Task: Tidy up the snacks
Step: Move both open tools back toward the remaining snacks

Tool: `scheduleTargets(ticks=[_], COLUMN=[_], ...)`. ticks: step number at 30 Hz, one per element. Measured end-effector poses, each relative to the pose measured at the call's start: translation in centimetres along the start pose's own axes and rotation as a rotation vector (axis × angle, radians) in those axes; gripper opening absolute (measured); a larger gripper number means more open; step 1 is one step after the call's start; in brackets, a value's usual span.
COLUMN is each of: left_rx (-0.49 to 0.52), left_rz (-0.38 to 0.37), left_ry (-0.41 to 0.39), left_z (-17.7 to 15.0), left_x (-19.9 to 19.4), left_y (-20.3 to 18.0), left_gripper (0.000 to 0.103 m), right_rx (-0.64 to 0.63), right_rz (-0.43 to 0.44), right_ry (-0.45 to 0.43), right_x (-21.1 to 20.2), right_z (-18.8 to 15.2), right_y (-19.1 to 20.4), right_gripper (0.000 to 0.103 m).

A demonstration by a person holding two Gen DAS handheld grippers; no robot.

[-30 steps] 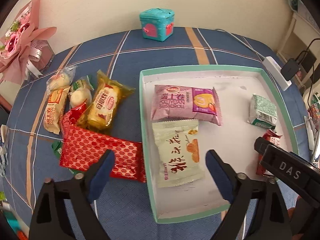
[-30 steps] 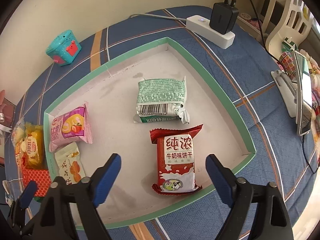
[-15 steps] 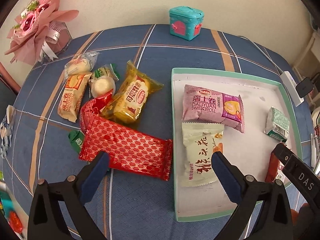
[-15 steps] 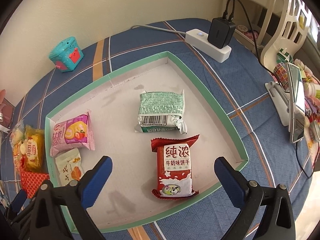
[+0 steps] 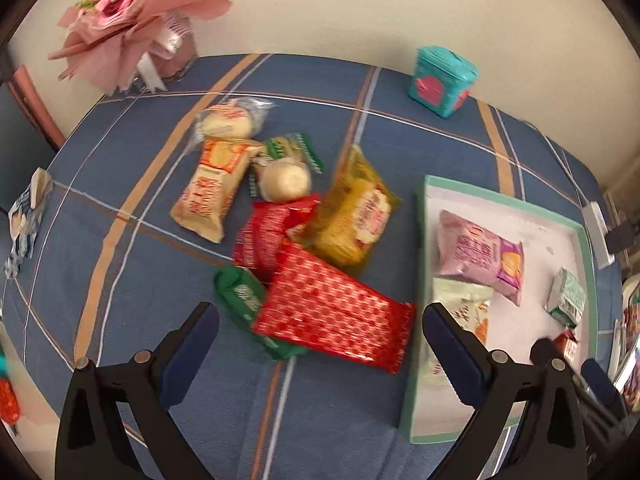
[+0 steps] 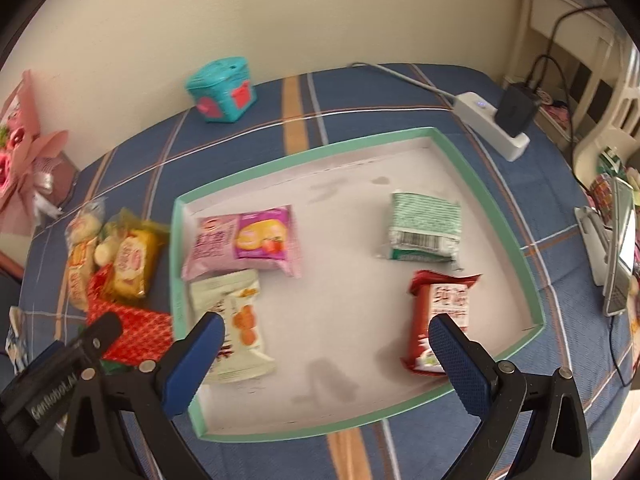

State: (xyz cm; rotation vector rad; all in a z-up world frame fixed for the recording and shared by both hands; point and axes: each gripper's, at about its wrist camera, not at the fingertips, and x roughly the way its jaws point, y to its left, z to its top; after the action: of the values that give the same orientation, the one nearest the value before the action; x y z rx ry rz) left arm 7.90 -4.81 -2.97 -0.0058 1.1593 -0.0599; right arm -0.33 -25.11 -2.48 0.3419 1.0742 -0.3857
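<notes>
A green-rimmed white tray [image 6: 488, 200] holds a pink roll pack [image 6: 244, 244], a cream pack [image 6: 236, 312], a green pack [image 6: 424, 228] and a red milk-biscuit pack [image 6: 440, 312]. Left of the tray [image 5: 418, 264] lies a loose pile: a red patterned pack [image 5: 332, 312], a yellow pack [image 5: 356, 216], a green pack [image 5: 248, 300], an orange pack [image 5: 212, 188] and round buns [image 5: 286, 180]. My left gripper [image 5: 318, 352] is open and empty, just above the red patterned pack. My right gripper [image 6: 326, 360] is open and empty over the tray's near side.
A teal toy box [image 5: 442, 80] stands at the back by the wall. A pink bouquet [image 5: 128, 20] stands at the back left. A white power strip with a charger [image 6: 500, 120] lies right of the tray. A phone on a stand [image 6: 616, 248] is at the far right.
My left gripper has swung left, from over the tray's edge to over the loose pile. My right gripper has turned left and drawn back; both stay open.
</notes>
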Motion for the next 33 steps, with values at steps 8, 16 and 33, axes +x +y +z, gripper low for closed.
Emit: scheduleTargets(ticks=[8,16,33], left_rx=[-0.157,-0.266,-0.274], left_rz=[0.031,0.026,-0.021], left_ry=[0.020,0.054,0.134], left_z=[0.6,0.2,0.4], left_x=[0.8,1.7,6.1], left_y=[5.9,9.6,9.5], left_gripper=[0.102,0.102,0.102], right_rx=[-0.101,-0.146,-0.215], right_rz=[0.076,0.115,0.092], right_ry=[0.033,0.063,0.124], right_x=[0.2,0.7,3.1], right_z=[-1.5,-2.5,-3.6], right_y=[4.6,8.2,11.2], right_gripper=[0.103,0.103,0.103])
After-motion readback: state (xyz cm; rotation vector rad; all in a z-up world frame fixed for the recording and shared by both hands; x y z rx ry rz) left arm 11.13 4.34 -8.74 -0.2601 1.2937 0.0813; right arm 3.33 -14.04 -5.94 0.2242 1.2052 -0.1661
